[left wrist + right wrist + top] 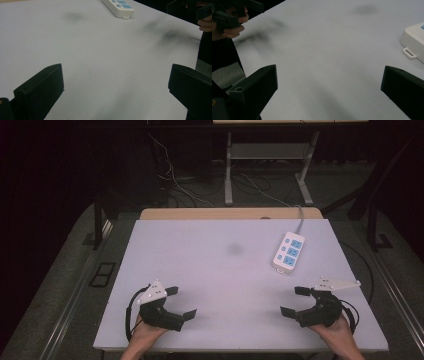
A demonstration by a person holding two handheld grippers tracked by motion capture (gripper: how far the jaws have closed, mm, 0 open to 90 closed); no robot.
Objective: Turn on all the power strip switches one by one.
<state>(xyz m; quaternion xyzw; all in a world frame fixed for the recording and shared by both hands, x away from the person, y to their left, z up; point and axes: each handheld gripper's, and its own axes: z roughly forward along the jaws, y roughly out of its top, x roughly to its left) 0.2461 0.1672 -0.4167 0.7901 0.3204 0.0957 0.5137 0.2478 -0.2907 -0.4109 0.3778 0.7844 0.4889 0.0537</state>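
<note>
A: Where is the power strip [289, 251]?

B: Flat on the white surface [210, 270], toward its far right, cable running off the far edge. It is the thing nearest the right claw [293, 301], yet well apart from it.

A: And the claws?

B: Both rest near the near edge, each in a hand. The left claw [181, 303] is at the left, its jaws spread wide with nothing between them. The right claw's jaws also stand wide, bare surface between them.

A: Anything in the way?

B: Between the claws and the strip I see only bare surface and a faint grey smudge [235, 248] near the middle.

A: What do the claw views add?

B: The right gripper view shows the strip's near end close up, with a small hanging loop [409, 53] on its casing. The left gripper view shows the strip's blue sockets [121, 3] far off. The high view adds the floor behind, with a desk frame [270, 167] and loose cables [190, 185].
</note>
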